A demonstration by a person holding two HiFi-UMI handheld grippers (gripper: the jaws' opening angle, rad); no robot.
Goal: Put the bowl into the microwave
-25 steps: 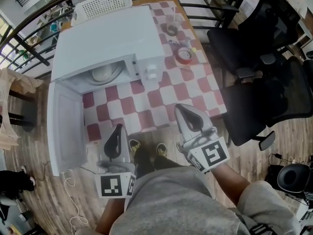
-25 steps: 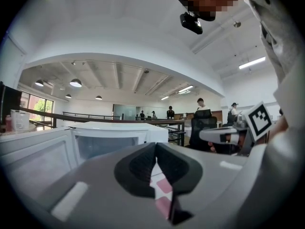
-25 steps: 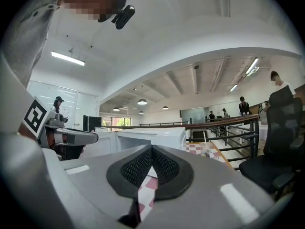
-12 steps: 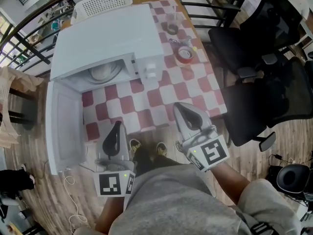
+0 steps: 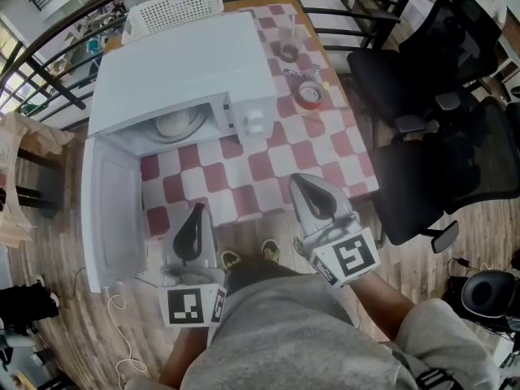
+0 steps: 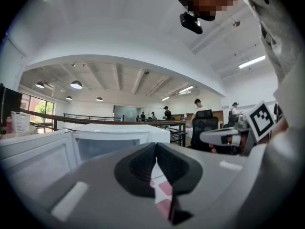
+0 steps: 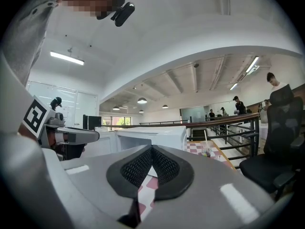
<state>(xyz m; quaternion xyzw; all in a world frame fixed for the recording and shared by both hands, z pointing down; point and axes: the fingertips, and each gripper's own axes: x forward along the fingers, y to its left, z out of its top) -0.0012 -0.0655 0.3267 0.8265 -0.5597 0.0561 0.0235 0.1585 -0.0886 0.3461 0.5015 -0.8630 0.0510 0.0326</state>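
Observation:
A white microwave (image 5: pixel 187 63) stands on the red-and-white checked table (image 5: pixel 268 165). Its door (image 5: pixel 110 210) is swung wide open to the left. A pale bowl (image 5: pixel 173 123) sits inside the cavity on the turntable. My left gripper (image 5: pixel 196 210) hovers at the table's near edge, in front of the open door, shut and empty. My right gripper (image 5: pixel 299 179) is over the table's near right part, also shut with nothing in it. In the left gripper view the left gripper (image 6: pixel 155 144) points at the microwave (image 6: pixel 119 137). In the right gripper view the right gripper (image 7: pixel 151 148) faces the microwave (image 7: pixel 152 135).
A red tape roll (image 5: pixel 309 94) and a clear cup (image 5: pixel 286 49) lie on the table right of the microwave. A white basket (image 5: pixel 172 5) stands behind it. Black office chairs (image 5: pixel 422 136) crowd the right side. A dark railing (image 5: pixel 49 63) runs at the left.
Both grippers have stayed in place and shut. Only the head view has shifted slightly.

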